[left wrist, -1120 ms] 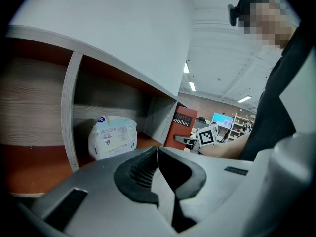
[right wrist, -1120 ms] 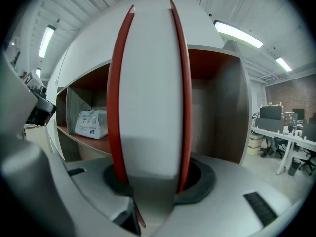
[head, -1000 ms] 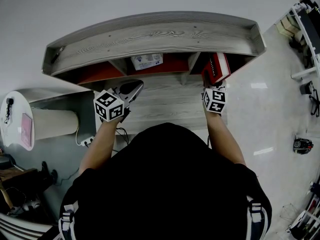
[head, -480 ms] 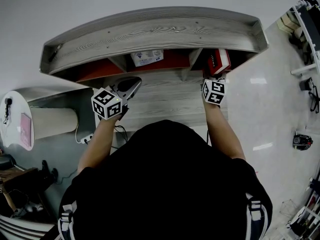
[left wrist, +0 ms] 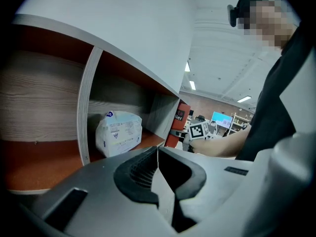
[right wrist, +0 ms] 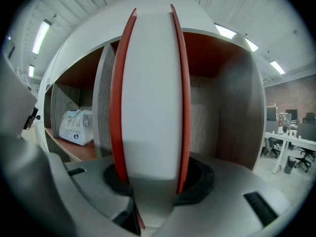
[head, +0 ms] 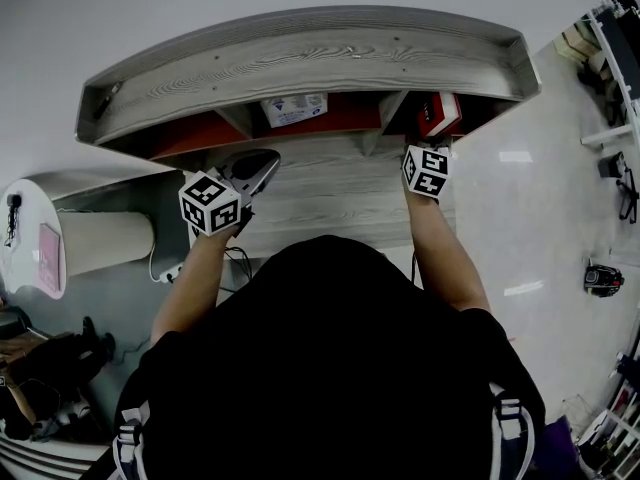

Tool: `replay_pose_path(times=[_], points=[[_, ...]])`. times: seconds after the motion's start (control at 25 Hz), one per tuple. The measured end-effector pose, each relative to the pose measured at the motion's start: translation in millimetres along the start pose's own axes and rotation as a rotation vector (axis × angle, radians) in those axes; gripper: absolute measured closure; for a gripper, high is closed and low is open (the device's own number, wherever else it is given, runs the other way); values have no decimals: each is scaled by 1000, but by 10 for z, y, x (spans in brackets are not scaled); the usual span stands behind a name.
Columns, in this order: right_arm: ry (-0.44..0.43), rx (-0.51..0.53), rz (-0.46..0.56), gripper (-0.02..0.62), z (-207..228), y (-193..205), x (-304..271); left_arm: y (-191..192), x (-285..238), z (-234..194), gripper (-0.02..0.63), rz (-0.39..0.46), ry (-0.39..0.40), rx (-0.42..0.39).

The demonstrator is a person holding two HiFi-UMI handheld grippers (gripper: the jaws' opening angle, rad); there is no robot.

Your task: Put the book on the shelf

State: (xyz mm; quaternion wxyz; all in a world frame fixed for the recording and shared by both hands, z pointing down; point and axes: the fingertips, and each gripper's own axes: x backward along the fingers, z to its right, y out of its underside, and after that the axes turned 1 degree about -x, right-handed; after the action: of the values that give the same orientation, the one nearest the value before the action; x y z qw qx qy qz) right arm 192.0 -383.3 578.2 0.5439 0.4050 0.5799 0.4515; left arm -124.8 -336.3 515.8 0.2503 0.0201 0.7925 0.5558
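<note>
Two grippers face the wooden shelf (head: 300,63). The left gripper (left wrist: 157,154), jaws together on nothing, hovers by the middle bay (left wrist: 123,95). The right gripper (right wrist: 150,179) clamps the red book (right wrist: 148,93) upright, its long axis vertical, at the mouth of the rightmost compartment (right wrist: 222,98), which lies straight ahead.

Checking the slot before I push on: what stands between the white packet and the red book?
One upright shelf divider, seen in the right gripper view, stands between the white packet and the red book.
</note>
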Motion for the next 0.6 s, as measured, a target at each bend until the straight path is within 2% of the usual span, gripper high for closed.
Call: replay_pose_path(times=[0.6], points=[[-1,6,8,428,-8,-19,-59,33,5,14,581,0,9,7]])
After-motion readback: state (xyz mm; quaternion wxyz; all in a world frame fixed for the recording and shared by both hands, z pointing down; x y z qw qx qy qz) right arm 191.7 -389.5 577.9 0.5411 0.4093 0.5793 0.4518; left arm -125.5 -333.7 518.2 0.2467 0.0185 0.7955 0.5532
